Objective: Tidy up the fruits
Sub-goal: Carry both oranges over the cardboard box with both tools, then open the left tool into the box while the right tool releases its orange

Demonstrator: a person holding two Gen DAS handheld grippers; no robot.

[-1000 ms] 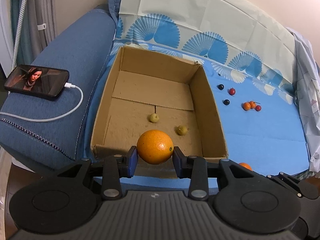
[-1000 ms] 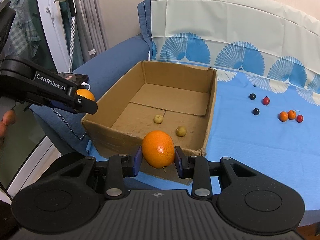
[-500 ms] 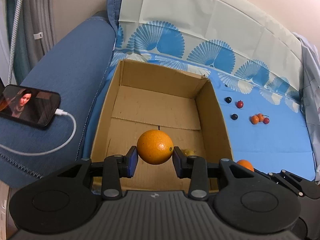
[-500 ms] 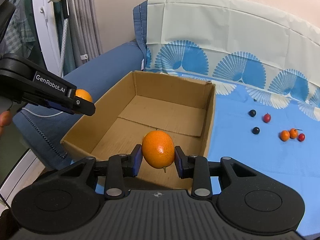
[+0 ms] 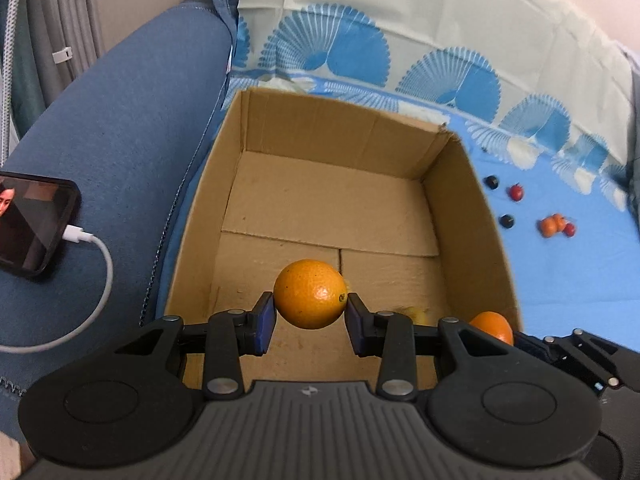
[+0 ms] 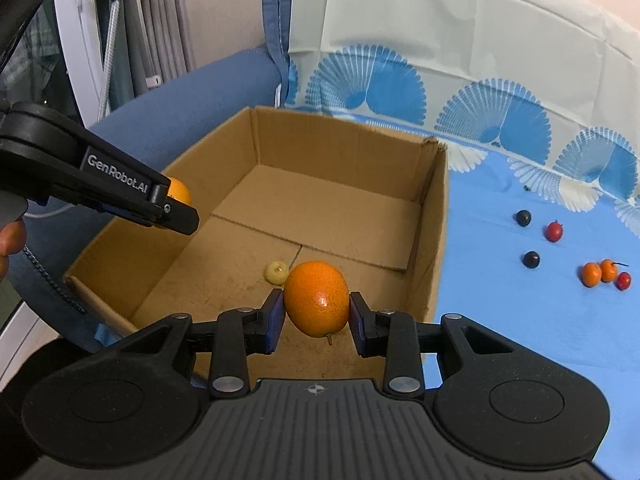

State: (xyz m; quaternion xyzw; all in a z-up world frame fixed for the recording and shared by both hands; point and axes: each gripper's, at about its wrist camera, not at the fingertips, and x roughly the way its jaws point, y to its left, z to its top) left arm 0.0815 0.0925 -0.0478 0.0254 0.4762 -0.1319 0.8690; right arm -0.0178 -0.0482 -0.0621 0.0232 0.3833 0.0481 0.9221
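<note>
Tongs on both hands are loaded. The left tongs [image 5: 309,312] are clamped on a round orange [image 5: 310,293], blue pads pressing its left and right sides. The right tongs [image 6: 317,316] are clamped on an oval orange [image 6: 318,298], its long axis close to upright with the stem nub pointing down.

Target container: an open cardboard box [image 5: 466,200] resting on a blue patterned sheet [image 6: 500,300], next to a blue sofa arm [image 5: 120,140]. In the left wrist view, the round orange hangs over the near half of the box floor, inside the line of the near wall. In the right wrist view, the oval orange hangs over the near right part of the floor, beside the right wall. A small yellowish fruit [image 6: 276,272] lies on the floor just behind and left of the oval orange.

Governing relation: each orange lies directly below and ahead of its own tongs, with open box floor underneath; the two loads stand side by side, left load toward the left wall. Release appears feasible for either hand. Judgement: lower before opening, since a round fruit dropped from height may roll into the small yellowish fruit.

Remaining work: small dark, red and orange fruits [image 6: 604,272] lie loose on the sheet, well right of the box.

A phone [image 5: 32,224] on a white cable sits on the sofa arm, clear of the work.
</note>
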